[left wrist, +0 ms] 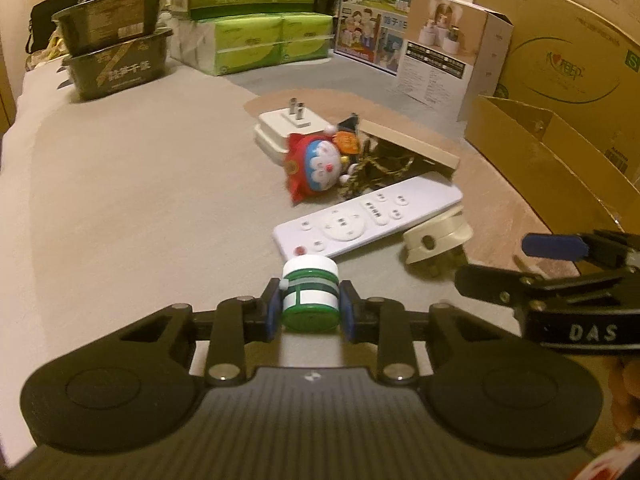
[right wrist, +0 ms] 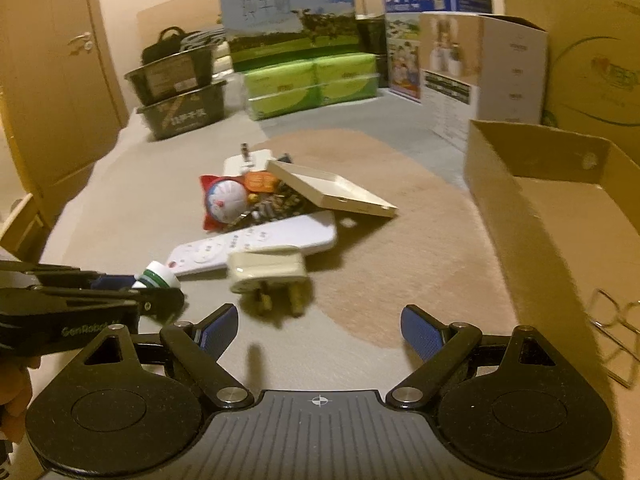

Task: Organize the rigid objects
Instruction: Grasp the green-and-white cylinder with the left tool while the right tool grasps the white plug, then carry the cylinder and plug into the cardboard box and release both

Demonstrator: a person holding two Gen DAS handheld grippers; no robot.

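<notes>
My left gripper (left wrist: 309, 310) is shut on a small green-and-white bottle (left wrist: 310, 294) with a white cap, low over the beige surface; the same bottle (right wrist: 158, 276) shows at the left of the right wrist view. Just beyond it lie a white remote control (left wrist: 368, 216), a cream plug adapter (left wrist: 438, 240), a blue-and-red cat figurine (left wrist: 318, 164), a white charger (left wrist: 286, 126) and a flat cream box lid (left wrist: 412, 144). My right gripper (right wrist: 320, 330) stands open with nothing between its fingers, just short of the plug adapter (right wrist: 268, 274).
An open cardboard box (right wrist: 568, 216) stands at the right with a wire rack (right wrist: 616, 336) inside. Stacked dark tubs (left wrist: 116, 52), green tissue packs (left wrist: 272, 40) and printed cartons (right wrist: 288, 24) line the back. A door (right wrist: 56, 80) is at far left.
</notes>
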